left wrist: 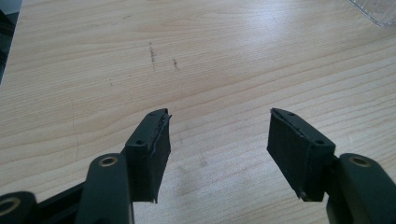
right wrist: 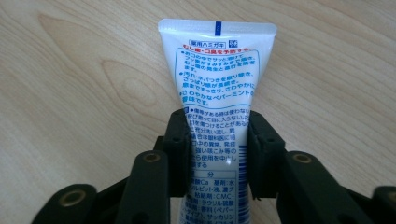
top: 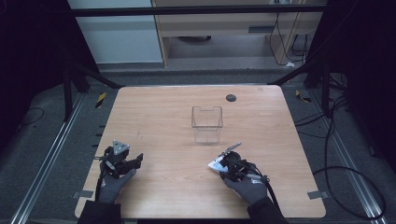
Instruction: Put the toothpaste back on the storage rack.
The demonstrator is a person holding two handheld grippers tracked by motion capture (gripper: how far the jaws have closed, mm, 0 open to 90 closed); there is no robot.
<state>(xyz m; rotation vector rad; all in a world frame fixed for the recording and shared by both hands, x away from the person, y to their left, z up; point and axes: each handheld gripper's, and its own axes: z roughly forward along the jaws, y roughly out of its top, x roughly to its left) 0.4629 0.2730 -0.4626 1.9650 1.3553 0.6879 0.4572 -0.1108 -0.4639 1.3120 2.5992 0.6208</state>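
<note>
A white toothpaste tube (right wrist: 217, 79) with blue and red print sticks out between the jaws of my right gripper (right wrist: 218, 140), which is shut on its sides. From above, that tube (top: 215, 164) pokes out to the left of the right gripper (top: 223, 165), low over the wooden table (top: 163, 121) at its front right. My left gripper (top: 135, 162) rests near the front left of the table. Its jaws (left wrist: 217, 135) stand wide open over bare wood, with nothing between them.
A clear plastic container (top: 207, 123) stands upright in the middle of the table; its corner (left wrist: 378, 10) also shows at the top right of the left gripper view. A small dark round disc (top: 230, 97) lies at the back. Cables run over the floor to the right.
</note>
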